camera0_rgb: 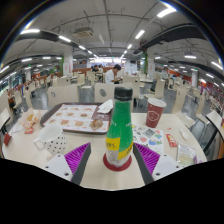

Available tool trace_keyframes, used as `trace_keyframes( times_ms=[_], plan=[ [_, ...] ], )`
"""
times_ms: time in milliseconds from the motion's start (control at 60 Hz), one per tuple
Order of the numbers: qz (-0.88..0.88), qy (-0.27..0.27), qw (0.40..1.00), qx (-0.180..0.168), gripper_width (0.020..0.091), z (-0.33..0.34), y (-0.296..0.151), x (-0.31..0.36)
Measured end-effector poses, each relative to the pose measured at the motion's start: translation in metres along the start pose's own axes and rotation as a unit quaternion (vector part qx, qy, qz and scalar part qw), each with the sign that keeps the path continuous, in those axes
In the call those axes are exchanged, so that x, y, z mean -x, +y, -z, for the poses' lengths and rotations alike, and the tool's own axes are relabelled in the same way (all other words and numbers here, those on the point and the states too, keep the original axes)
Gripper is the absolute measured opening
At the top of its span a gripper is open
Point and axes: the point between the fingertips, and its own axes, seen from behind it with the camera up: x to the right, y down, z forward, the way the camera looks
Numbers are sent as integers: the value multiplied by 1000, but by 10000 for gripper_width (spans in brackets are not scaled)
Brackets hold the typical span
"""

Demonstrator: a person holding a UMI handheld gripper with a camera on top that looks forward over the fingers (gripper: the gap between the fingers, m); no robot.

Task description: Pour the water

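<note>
— Where's the bottle?
— The green bottle stands upright on the table, between the 2 fingers of the gripper. I cannot tell if the pads press it or leave a gap.
— What's around the bottle?
— A red paper cup just behind it to the right, a tray behind it to the left, and a patterned card flat beside it.
</note>
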Motion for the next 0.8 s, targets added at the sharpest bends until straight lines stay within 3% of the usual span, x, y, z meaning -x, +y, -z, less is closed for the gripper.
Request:
trace_keyframes(
  times_ms=[250, 417, 617, 800],
  plan=[
    [-41, 30, 997, 57, 854, 105, 31, 63],
    [-54, 25, 996, 61, 853, 175, 0, 168],
    [-22, 5, 999, 39, 849, 229, -50, 293],
    [0, -3, 999, 35, 850, 253, -67, 360]
  ],
)
